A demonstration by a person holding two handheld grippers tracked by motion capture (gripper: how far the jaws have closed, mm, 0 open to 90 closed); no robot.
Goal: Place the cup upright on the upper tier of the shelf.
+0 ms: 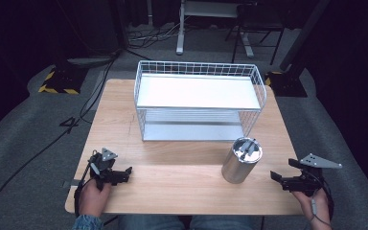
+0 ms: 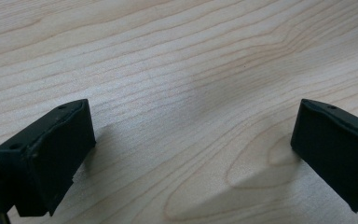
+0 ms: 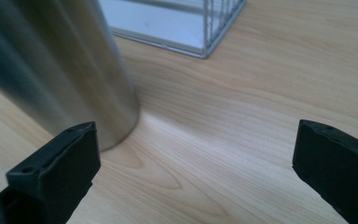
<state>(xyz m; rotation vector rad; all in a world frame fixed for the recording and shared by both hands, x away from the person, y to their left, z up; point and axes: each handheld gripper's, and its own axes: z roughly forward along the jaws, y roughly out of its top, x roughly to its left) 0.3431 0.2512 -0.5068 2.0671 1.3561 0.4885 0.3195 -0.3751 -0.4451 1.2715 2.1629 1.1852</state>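
Steel canister (image 1: 241, 160) stands upright on surface (image 1: 172, 177) w/ right claw (image 1: 279, 178) wide beside it, left claw (image 1: 124, 173) wide, idle; likely rigid, slick, light — grip mid-wall.

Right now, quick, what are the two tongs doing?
Left tongs: open, holding nothing, over bare table.
Right tongs: open, holding nothing, beside the metal can.

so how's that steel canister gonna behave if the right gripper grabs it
The steel canister looks rigid, so it should not give under the jaws. Its smooth, shiny wall could slip in the right gripper. Standing upright and taller than wide, it may tip if pushed high, and roll once on its side.
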